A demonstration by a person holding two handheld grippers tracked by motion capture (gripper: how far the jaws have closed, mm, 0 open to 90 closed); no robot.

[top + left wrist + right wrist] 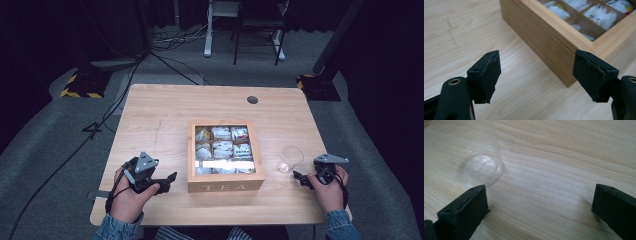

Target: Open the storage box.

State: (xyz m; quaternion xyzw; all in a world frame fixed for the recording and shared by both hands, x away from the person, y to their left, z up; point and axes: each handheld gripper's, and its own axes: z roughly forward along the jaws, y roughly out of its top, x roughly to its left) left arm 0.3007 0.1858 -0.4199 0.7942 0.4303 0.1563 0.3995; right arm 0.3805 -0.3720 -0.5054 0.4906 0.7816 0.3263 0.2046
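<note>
Where the pale wooden table (pixel 150 115) meets its near edge, the left gripper (pixel 167 182) and the right gripper (pixel 299 178) both stand open and empty, flanking the wooden tea box (pixel 225 185), which sits at centre with its glazed lid shut. Just beside the right gripper stands a clear glass (pixel 290 159), apart from the box. Beyond it bare tabletop runs to the far edge with its cable hole (pixel 252 99), then grey floor (pixel 45 145), cables (pixel 165 62) and stand legs (pixel 207 50).

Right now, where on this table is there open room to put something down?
The widest bare wood lies behind the tea box, toward the hole, and along the table left of the box. It is tight on the right, where the glass stands between box and right gripper.
</note>
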